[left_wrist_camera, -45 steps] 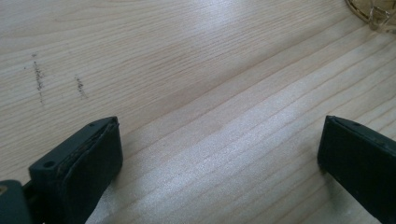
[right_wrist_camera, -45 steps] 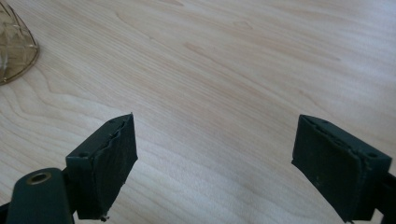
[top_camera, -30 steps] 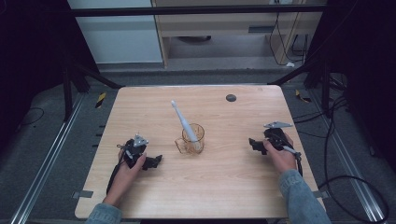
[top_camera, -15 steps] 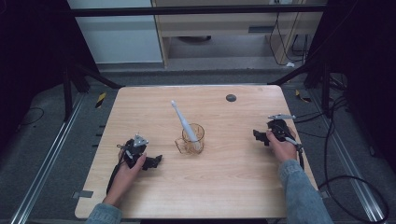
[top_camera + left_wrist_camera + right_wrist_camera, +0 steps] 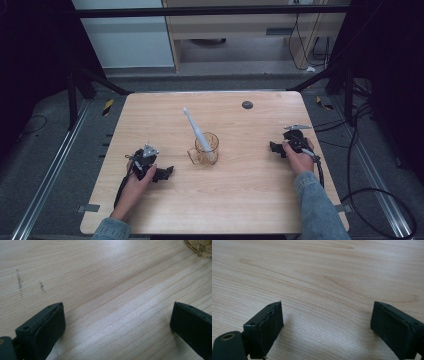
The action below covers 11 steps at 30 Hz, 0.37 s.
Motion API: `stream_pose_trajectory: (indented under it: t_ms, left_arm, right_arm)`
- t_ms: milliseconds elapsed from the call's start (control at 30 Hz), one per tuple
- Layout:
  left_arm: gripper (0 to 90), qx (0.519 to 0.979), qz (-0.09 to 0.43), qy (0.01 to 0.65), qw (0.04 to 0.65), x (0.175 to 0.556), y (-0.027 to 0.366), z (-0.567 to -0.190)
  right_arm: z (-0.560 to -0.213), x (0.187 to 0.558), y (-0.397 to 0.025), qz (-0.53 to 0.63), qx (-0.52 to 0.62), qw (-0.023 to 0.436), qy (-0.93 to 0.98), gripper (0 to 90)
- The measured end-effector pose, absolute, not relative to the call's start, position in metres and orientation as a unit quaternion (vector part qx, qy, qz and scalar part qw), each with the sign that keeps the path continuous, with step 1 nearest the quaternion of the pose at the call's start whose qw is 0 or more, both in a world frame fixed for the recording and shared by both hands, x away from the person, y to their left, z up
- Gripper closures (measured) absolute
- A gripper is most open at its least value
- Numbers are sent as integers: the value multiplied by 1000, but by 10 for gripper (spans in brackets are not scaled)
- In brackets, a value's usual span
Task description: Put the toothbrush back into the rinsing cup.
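Both grippers' jaws wide; cup (image 5: 205, 149) between, apart.

On the table (image 5: 240, 200), a glass mug (image 5: 205, 149) holding an electric toothbrush (image 5: 196, 131) stands between the left tool (image 5: 165, 173) and right tool (image 5: 274, 147).

A: From where is the high view looking?
B: It is looking forward and down on the whole wooden table (image 5: 250, 200) from well above.
A: And the gripper views?
B: Both are hovering close over its grain; the left one is catching the glass mug's (image 5: 200, 247) base, which the high view is also showing (image 5: 206, 150).
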<state>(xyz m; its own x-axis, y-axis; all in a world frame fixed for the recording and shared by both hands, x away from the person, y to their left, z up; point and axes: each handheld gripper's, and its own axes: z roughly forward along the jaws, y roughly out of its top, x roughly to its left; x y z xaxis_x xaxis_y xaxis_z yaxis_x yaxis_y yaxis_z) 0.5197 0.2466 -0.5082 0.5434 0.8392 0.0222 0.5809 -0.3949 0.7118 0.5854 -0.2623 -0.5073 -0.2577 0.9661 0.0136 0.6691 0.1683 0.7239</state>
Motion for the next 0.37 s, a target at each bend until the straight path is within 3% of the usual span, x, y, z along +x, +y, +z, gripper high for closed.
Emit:
stream_pose_trajectory:
  t_ms: [233, 367]
  left_arm:
    - [0, 812, 193, 437, 334, 520, 247, -508]
    - [0, 813, 193, 436, 334, 520, 247, -508]
  right_arm:
    - [-511, 585, -259, 311, 569, 244, 721, 8]
    - [-511, 585, -259, 305, 579, 248, 714, 2]
